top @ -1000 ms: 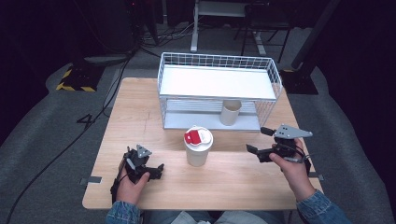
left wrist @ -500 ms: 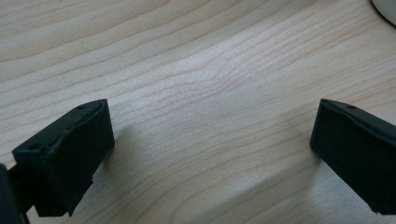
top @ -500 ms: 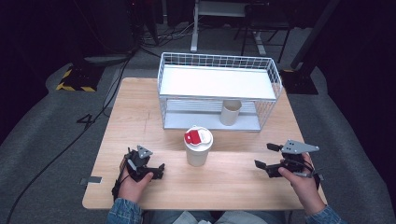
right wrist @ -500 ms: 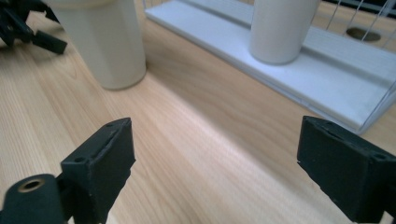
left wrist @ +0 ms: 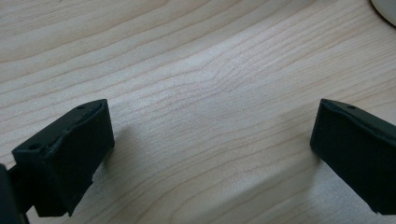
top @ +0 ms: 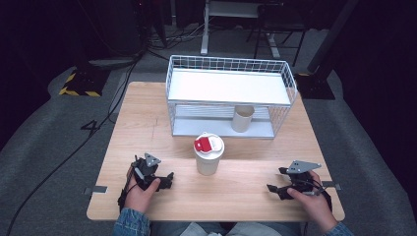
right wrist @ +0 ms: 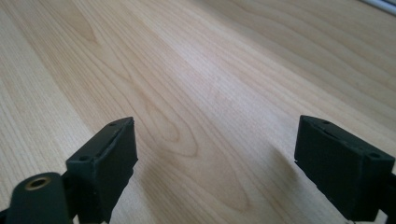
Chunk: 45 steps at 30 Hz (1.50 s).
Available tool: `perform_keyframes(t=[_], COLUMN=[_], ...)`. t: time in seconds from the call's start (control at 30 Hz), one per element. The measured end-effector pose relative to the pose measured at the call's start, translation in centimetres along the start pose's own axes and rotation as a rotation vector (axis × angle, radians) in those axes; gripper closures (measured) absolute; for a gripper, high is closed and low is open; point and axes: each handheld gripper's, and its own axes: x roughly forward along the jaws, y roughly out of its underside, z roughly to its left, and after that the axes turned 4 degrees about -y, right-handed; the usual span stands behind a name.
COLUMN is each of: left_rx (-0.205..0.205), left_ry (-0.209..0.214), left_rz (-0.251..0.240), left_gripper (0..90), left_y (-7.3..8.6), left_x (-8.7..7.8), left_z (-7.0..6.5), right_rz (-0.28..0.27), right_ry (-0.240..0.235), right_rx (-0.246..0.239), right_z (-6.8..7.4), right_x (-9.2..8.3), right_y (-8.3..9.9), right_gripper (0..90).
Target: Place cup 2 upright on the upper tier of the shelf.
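Observation:
A white cup (top: pixel 208 156) with a red-and-white lid stands in the middle of the wooden table (top: pixel 147 123). My left gripper (top: pixel 168 178) rests low on the table to the cup's front left. In the left gripper view (left wrist: pixel 212 123) its jaws stand wide apart over bare wood. My right gripper (top: pixel 276 180) sits low near the front right edge, pointing left toward the cup. Its jaws have just been closing, but in the right gripper view (right wrist: pixel 215 135) they are still apart with nothing between them.
A white wire rack (top: pixel 169 93) with a flat upper shelf stands at the back of the table. A pale paper cup (top: pixel 242 118) sits on its lower level. The white cup's base (left wrist: pixel 385 7) shows at the top right corner of the left gripper view. Dark floor surrounds the table.
My right hand has come down and back toward the front right edge of the table. The left hand and the cups have not moved.

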Motion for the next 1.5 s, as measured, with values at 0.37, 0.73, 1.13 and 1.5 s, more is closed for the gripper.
perform_keyframes(t=[0.37, 0.73, 1.13, 1.5], left_rx=[0.007, 0.029, 0.024, 0.067], left_ry=[0.008, 0.032, 0.085, 0.151], left_rz=[-0.004, -0.062, -0.187, -0.239], left_gripper=[0.9, 15.4, 15.5, 15.5], left_y=[0.0, 0.1, -0.6, -1.4], left_x=[-0.1, -0.7, -2.7, -4.6], left_z=[0.0, 0.0, -0.8, -2.6], right_rz=[-0.001, 0.003, 0.008, 0.005], right_ry=[0.032, 0.030, 0.037, 0.037], right_rx=[-0.023, -0.025, -0.025, -0.021], right_z=[0.1, 0.1, 0.2, 0.2], right_x=[0.6, 1.2, 1.3, 1.3], right_y=[0.5, 0.4, 0.3, 0.3], right_gripper=[9.8, 1.0, 0.1, 0.0])
